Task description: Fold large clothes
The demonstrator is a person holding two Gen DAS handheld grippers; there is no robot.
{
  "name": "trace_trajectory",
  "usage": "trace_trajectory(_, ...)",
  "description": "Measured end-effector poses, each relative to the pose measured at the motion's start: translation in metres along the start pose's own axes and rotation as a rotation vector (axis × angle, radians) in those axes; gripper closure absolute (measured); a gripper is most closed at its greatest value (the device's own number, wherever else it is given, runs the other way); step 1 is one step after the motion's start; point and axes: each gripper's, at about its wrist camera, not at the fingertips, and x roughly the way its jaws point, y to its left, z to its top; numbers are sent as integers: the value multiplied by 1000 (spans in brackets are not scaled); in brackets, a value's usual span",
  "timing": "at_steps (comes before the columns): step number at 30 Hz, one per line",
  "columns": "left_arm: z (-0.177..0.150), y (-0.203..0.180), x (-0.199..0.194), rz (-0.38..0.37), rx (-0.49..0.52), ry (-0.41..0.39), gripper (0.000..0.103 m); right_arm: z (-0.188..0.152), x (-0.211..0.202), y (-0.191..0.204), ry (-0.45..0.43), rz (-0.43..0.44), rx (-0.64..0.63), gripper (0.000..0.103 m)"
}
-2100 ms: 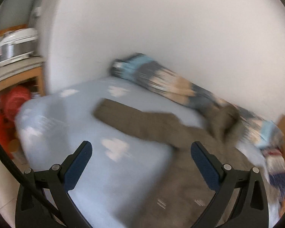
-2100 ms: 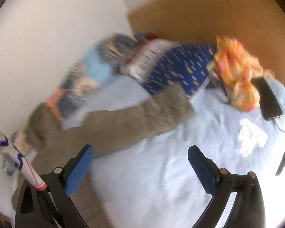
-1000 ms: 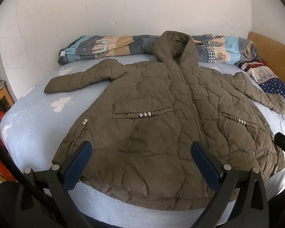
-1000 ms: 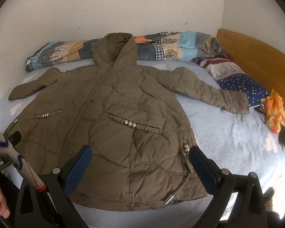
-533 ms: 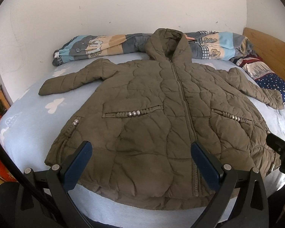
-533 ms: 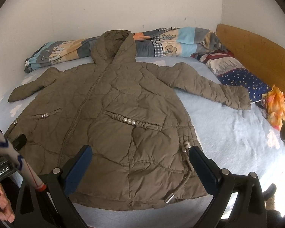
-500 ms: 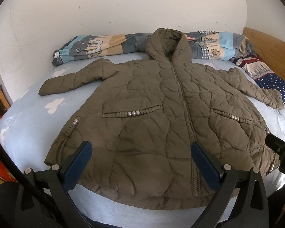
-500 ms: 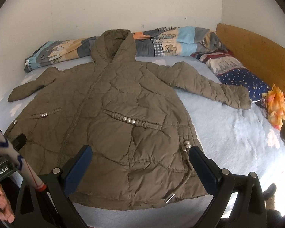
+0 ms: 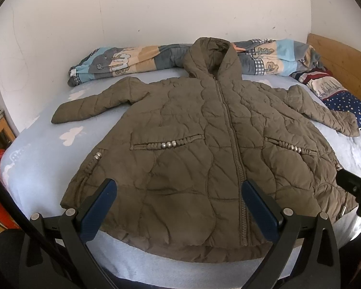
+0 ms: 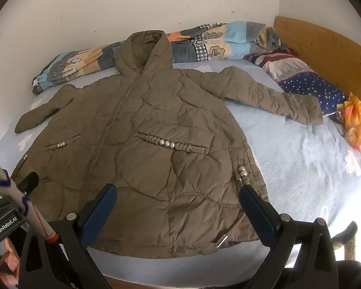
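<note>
I see a brown quilted coat (image 9: 192, 149) lying flat and face up on a bed (image 9: 36, 168) covered by a pale blue sheet with white cloud shapes. Its zip runs up the middle to a hood (image 9: 211, 55) at twelve o'clock, which rests against a rolled patchwork blanket (image 9: 122, 62) along the white wall. One sleeve (image 9: 96, 103) stretches out toward ten o'clock, the other (image 10: 272, 98) toward two o'clock, both lying on the sheet. Each front pocket is trimmed with a braid and a row of silver beads (image 9: 168, 144). The hem lies near the bed's front edge at six o'clock.

My left tongs (image 9: 180, 209) hang above the hem, released, their blue-padded fingers (image 9: 98, 207) spread wide apart with coat fabric showing between them; I cannot tell whether they touch the cloth. My right tongs (image 10: 178, 207) hang over the coat's lower right panel in the same way, released and wide, grasping nothing. In the left view, a black part of the right rig shows at three o'clock beside the hem corner.

At two o'clock a dark blue pillow with small stars (image 10: 310, 84) lies against a wooden headboard (image 10: 325, 45), with a striped pillow (image 10: 279, 62) just beyond it. An orange cloth (image 10: 356, 118) lies at three o'clock on the sheet, near the sleeve cuff but apart from it.
</note>
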Motion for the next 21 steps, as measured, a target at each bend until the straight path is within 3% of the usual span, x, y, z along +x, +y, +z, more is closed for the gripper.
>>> trace_trajectory(14,7,-5,-15,7,15,-14,0,-1,-12,-10,-5,70,54,0)
trace_trajectory(21,49,-4,-30,2,-3,-91,0,6,-17,-19,-19,82,73,0)
